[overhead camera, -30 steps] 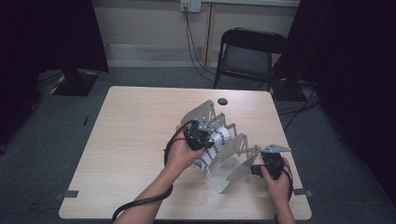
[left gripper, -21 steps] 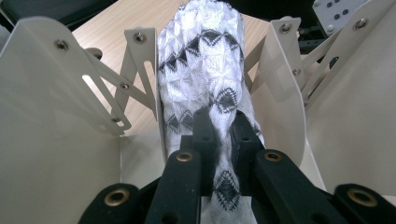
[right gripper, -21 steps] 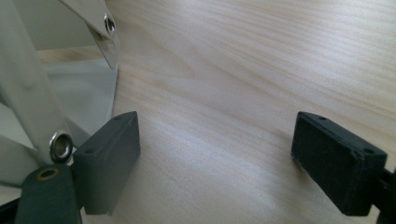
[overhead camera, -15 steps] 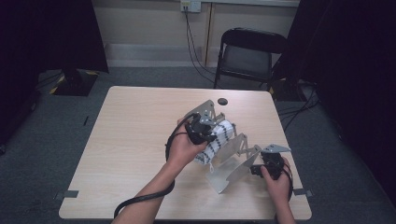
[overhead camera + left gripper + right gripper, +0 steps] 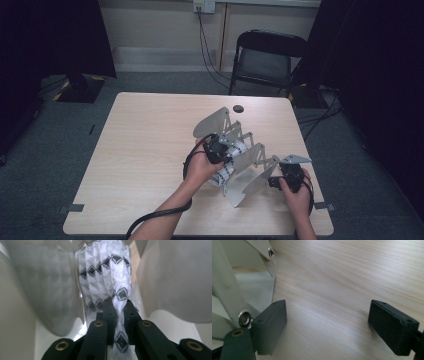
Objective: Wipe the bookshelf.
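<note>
My left gripper (image 5: 117,312) is clamped on the patterned cloth (image 5: 105,275), which runs toward 12 o'clock between the rack's plates (image 5: 175,277). Right gripper (image 5: 327,327) stands apart, empty, at the rack's 4 o'clock.

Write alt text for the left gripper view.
The left claw is shut on a white cloth with black diamond patterns, which rises from between its black jaws up the middle of the picture. Pale metal plates of a folding rack stand on either side of the cloth, with a strip of wooden table behind.
</note>
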`<action>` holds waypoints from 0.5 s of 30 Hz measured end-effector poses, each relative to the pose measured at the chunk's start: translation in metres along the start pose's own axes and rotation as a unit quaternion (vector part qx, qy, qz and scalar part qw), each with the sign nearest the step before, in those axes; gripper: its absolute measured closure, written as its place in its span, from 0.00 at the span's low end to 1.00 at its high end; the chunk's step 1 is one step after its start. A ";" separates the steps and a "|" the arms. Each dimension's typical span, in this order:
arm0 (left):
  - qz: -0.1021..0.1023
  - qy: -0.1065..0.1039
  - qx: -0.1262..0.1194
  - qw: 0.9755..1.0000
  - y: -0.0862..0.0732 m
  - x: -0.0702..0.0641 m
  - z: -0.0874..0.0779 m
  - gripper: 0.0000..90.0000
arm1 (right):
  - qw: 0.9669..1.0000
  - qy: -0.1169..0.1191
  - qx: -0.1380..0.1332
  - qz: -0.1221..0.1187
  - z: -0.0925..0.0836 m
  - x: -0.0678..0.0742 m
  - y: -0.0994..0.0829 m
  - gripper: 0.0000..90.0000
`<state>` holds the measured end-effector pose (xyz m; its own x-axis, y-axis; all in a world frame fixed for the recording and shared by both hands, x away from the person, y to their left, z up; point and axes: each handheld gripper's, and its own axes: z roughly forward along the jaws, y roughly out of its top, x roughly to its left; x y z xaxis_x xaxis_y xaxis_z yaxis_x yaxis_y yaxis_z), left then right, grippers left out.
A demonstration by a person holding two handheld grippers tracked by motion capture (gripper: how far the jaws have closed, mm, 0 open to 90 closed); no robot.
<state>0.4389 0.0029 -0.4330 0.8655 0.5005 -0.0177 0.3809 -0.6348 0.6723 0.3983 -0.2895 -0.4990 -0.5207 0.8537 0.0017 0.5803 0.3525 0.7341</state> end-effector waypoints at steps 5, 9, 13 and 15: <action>-0.002 -0.002 0.009 1.000 -0.007 -0.002 0.009 0.93 | 1.000 0.000 0.000 0.000 0.000 0.000 0.000 0.17; 0.000 -0.003 0.001 1.000 -0.005 -0.004 0.006 0.93 | 1.000 0.000 0.000 0.000 0.000 0.000 0.000 0.17; 0.007 -0.003 -0.015 1.000 0.004 -0.005 -0.005 0.93 | 1.000 0.000 0.000 0.000 0.000 0.000 0.000 0.17; 0.010 -0.002 -0.023 1.000 0.008 -0.006 -0.011 0.93 | 1.000 0.000 0.000 0.000 0.000 0.000 0.000 0.17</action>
<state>0.4333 0.0014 -0.4193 0.8739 0.4860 -0.0069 0.3487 -0.6170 0.7055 0.3983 -0.2895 -0.4991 -0.5206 0.8538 0.0017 0.5804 0.3524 0.7341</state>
